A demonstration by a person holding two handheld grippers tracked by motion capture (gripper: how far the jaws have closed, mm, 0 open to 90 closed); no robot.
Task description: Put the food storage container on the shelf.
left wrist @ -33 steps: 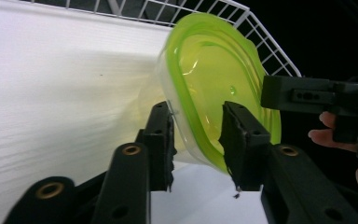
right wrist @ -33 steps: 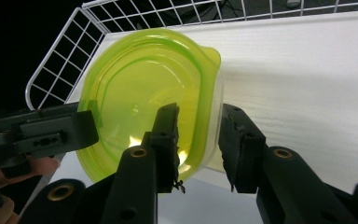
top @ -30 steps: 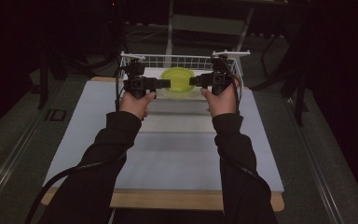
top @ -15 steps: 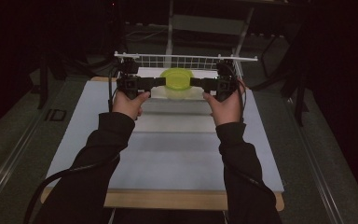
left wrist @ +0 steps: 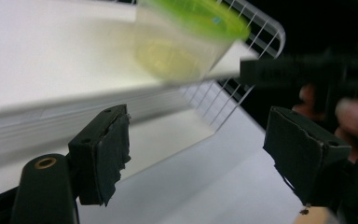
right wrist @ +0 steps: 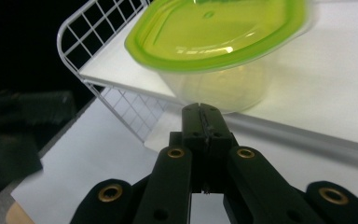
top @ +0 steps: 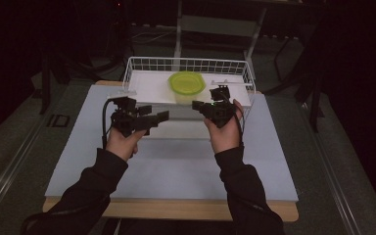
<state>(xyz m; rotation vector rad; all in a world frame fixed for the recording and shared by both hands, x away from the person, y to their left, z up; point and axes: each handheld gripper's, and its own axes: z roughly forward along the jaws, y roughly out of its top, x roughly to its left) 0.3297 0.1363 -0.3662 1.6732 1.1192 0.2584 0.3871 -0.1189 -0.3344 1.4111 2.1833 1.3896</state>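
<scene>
Two grippers hover over the pale table (top: 176, 166): left gripper (top: 157, 117) spread, right gripper (top: 199, 105) closed on nothing. Left gripper view: clear tub (left wrist: 182, 46), green lid, on the white shelf (left wrist: 51, 60). Right gripper view: wire basket (right wrist: 98, 32) rims it.

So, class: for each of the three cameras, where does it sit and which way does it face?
High view: above the person's side, looking forward and down; forearms, left hand-held gripper, right hand-held gripper.
Left gripper view: faces the container; jaws open.
Right gripper view: faces the container; jaws shut.
Shared: all see the wire basket.
</scene>
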